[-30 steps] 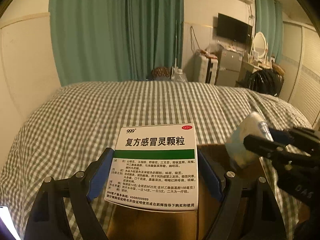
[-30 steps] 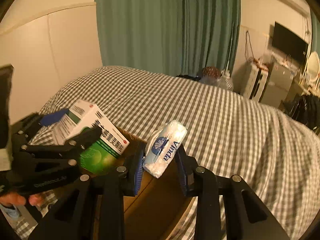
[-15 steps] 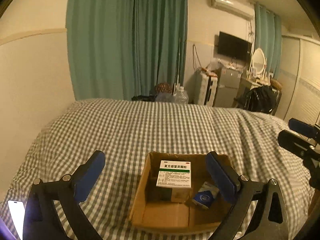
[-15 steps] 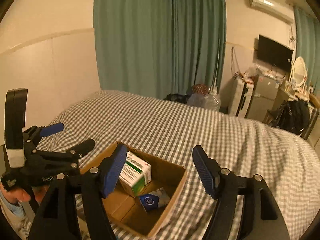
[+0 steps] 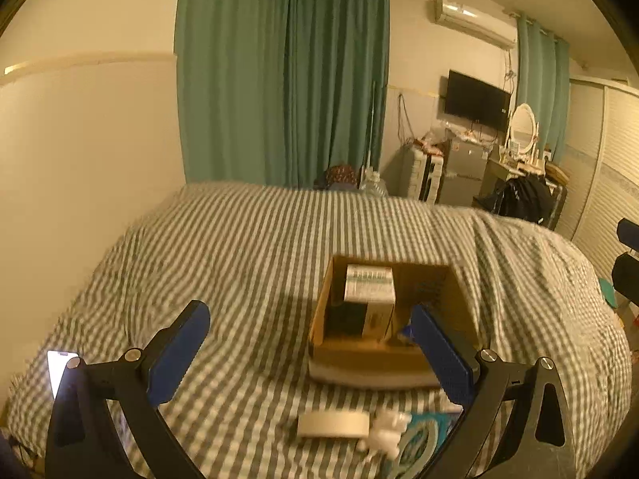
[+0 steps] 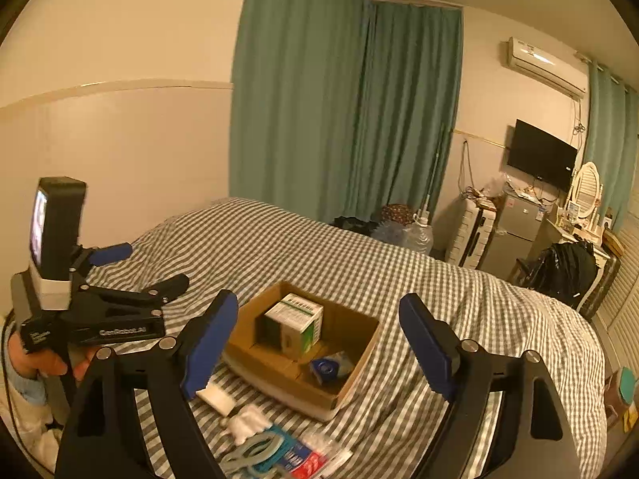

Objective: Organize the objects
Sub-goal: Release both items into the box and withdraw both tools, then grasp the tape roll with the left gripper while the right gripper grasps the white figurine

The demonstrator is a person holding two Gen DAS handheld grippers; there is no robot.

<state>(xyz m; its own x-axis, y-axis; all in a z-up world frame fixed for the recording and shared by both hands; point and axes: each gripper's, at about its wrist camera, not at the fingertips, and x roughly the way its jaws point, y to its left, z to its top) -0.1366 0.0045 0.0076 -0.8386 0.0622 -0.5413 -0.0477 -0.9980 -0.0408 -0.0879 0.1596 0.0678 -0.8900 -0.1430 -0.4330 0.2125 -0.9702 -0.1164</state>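
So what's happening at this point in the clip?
A person is tidying loose items on a checked bedspread into a cardboard box. A medicine carton and a blue-and-white tissue pack already lie inside. Both grippers are empty: the left gripper stands wide open, the right gripper has just been opening. In front of the box, a white block, a small white figure and a plastic packet wait on the bed.

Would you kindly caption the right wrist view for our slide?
Open right claw above a cardboard box holding a medicine carton and tissue pack.
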